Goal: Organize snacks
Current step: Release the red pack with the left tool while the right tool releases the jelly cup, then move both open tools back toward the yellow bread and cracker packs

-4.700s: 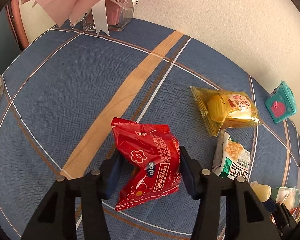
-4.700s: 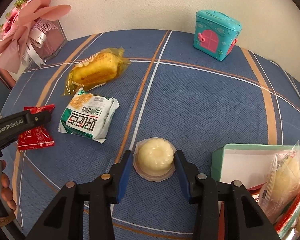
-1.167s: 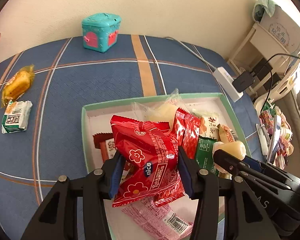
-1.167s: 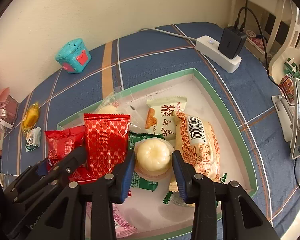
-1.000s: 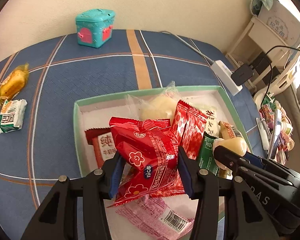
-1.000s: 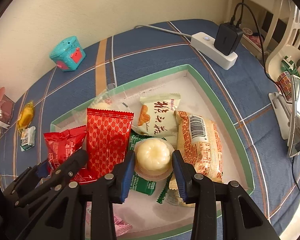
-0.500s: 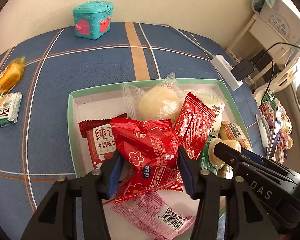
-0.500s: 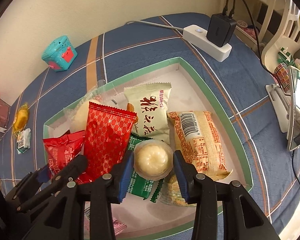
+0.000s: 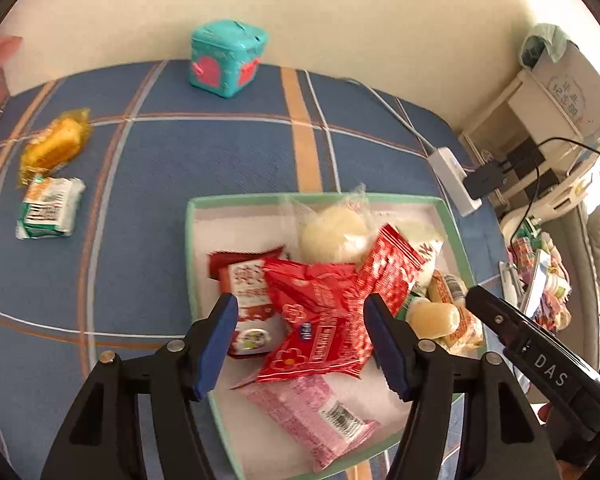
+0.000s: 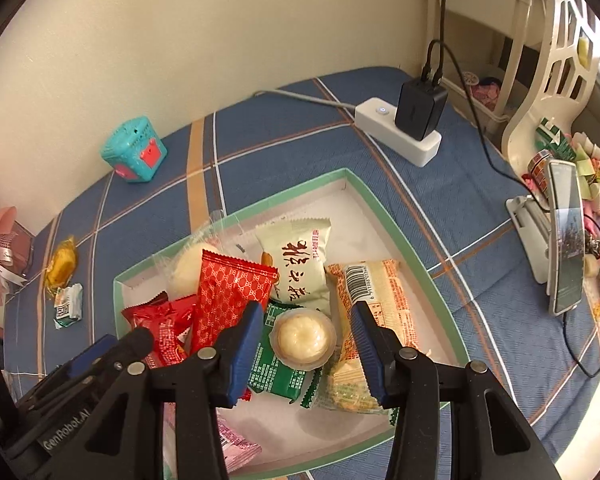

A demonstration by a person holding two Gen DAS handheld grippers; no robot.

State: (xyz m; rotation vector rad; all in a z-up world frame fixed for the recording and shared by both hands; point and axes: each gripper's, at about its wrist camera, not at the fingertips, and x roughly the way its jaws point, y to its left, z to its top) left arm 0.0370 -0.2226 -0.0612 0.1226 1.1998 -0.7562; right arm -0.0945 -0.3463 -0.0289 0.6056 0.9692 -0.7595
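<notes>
A green-rimmed white tray [image 9: 190, 264] [image 10: 412, 248] holds several snack packets. My left gripper [image 9: 302, 344] is open above the tray; the red "nice" packet [image 9: 320, 320] lies loose on the pile between its fingers. My right gripper [image 10: 306, 338] is open too, with the round pale jelly cup [image 10: 303, 338] resting on a green packet [image 10: 278, 368] between its fingers. The jelly cup also shows in the left wrist view [image 9: 432, 318]. A yellow cake packet [image 9: 52, 148] and a green-and-white packet [image 9: 48, 208] lie on the blue cloth left of the tray.
A teal toy box [image 9: 226, 58] stands by the wall. A white power strip [image 10: 396, 130] with a black charger sits behind the tray. A phone on a stand [image 10: 564, 240] and clutter are at the right. Pink wrapped flowers [image 10: 0, 248] are far left.
Both grippers carried their snacks from the cloth to the tray, lowered, and have now opened. The red packet and the jelly cup have been let go and lie in the tray.
</notes>
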